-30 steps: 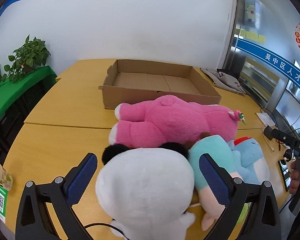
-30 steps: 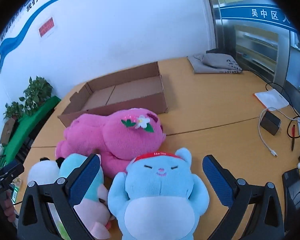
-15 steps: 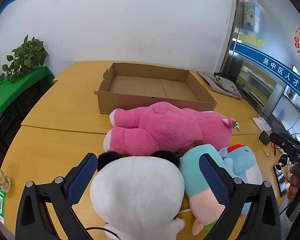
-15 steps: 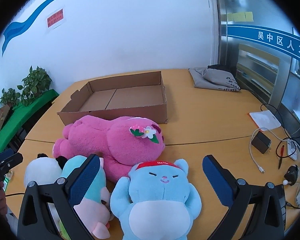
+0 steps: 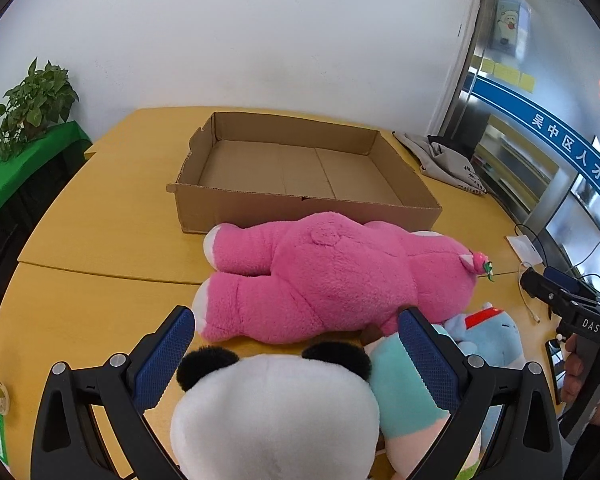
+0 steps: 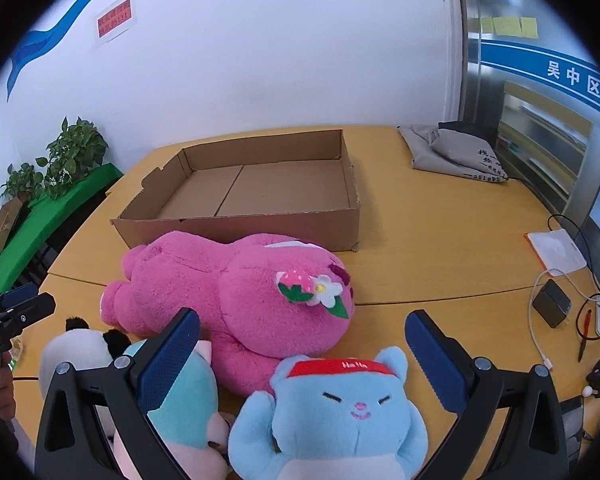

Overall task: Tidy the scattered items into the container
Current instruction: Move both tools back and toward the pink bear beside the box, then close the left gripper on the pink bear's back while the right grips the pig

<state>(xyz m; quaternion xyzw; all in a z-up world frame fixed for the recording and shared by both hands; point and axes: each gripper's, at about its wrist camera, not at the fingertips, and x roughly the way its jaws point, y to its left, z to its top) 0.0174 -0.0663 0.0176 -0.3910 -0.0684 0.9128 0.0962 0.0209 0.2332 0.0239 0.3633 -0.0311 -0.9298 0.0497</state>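
Your left gripper (image 5: 296,354) is spread wide and holds nothing, its blue ribbed pads flanking the panda plush (image 5: 274,412); your right gripper (image 6: 302,350) is equally wide and empty above the blue bear plush (image 6: 332,416). Nothing is in the cardboard box (image 6: 236,222) yet; it sits shallow and bare at the far side of the desk (image 6: 440,240), just behind the pink bear plush (image 6: 240,292). Pick one toy, centre the pads on its fattest part, and close slowly (soft pile compresses and can slip out). The pink one is long, fuzzy and floppy, likely needing both grippers. The teal-and-pink plush (image 5: 404,400) is wedged between its neighbours, so take it last.
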